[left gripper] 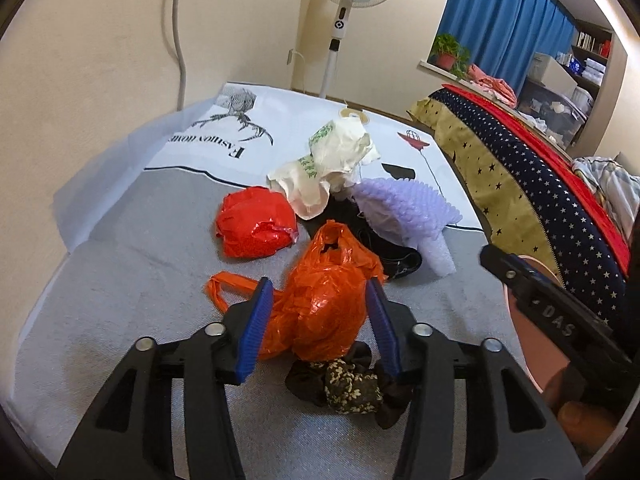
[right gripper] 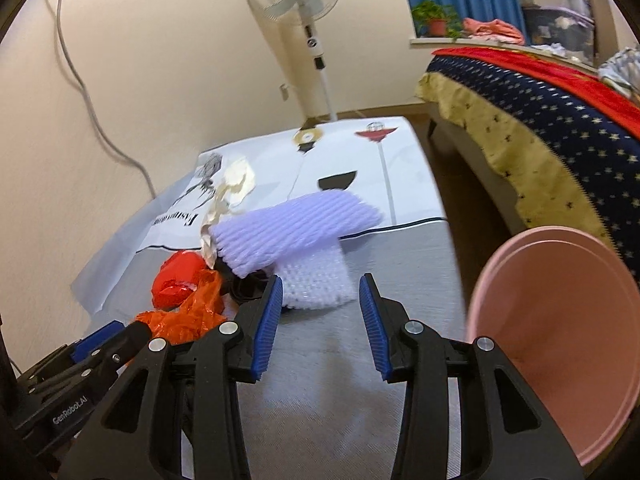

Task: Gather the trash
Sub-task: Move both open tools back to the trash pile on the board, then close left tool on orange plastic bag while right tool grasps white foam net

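An orange plastic bag [left gripper: 324, 304] lies crumpled on the grey mat [left gripper: 140, 272], and my left gripper [left gripper: 319, 286] has its blue pads pressed against both sides of it. In the right wrist view the same bag [right gripper: 188, 312] sits at that gripper's tip. Past it are a red crumpled bag [left gripper: 254, 226], a white bag with green print [left gripper: 332, 164] and a lilac foam net [left gripper: 400, 208]. My right gripper [right gripper: 320, 284] is open with nothing between its fingers, just short of the lilac foam net [right gripper: 292, 228] and a white foam net [right gripper: 316, 280].
A pink bin [right gripper: 560, 340] stands at the right. A dark camouflage cloth [left gripper: 352, 388] lies under my left gripper, and a black item [left gripper: 384, 252] under the foam. A bed with a starred cover [left gripper: 520, 184] lines the right side. A standing fan [right gripper: 308, 20] is by the wall.
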A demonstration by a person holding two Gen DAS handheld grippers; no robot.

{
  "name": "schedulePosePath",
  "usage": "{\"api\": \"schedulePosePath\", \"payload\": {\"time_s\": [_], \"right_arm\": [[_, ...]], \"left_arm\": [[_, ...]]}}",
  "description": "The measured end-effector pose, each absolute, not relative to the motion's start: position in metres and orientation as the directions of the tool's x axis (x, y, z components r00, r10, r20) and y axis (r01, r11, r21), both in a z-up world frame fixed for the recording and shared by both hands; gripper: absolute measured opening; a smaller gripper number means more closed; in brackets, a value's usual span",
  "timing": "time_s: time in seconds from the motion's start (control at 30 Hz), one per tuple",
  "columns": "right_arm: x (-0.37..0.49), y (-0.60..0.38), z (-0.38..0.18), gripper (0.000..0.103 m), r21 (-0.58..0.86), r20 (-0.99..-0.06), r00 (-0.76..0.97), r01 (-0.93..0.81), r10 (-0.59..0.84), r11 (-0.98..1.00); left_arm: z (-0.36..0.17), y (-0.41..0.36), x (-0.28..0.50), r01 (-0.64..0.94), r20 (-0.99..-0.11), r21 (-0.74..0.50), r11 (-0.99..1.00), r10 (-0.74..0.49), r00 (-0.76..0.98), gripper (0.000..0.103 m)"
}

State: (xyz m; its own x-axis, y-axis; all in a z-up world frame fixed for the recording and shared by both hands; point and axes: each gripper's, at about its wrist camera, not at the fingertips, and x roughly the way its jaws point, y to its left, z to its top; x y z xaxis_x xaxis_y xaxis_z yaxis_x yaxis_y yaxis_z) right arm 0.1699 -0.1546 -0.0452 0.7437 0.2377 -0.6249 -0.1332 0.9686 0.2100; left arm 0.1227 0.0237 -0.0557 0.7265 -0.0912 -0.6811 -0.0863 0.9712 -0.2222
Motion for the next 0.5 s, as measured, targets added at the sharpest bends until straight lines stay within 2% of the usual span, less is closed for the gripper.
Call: {"api": "schedulePosePath", "payload": {"time_s": [0.03, 0.07, 0.1, 0.5], "right_arm": [[0.173, -0.152, -0.048, 0.041, 0.213, -0.630, 0.737, -0.137, 0.244, 0.967], [0.175, -0.150, -0.051, 0.041, 0.216, -0.634, 0.732, -0.140, 0.248, 0.966], [0.178, -0.148, -0.053, 0.041, 0.219, -0.639, 0.726, -0.146, 0.255, 0.965], [0.196, -0.134, -0.071, 0.042, 0.220, -0.679, 0.680, -0.171, 0.277, 0.960]], "left_arm": [[-0.057, 0.025, 0.125, -0.082, -0.683, -0.236, 0.968, -0.105, 0.723, 0.029], [-0.058, 0.025, 0.126, -0.080, -0.683, -0.241, 0.967, -0.111, 0.722, 0.026], [-0.057, 0.025, 0.127, -0.079, -0.682, -0.241, 0.967, -0.111, 0.723, 0.016], [-0.057, 0.029, 0.133, -0.085, -0.685, -0.253, 0.964, -0.116, 0.719, 0.014]]}}
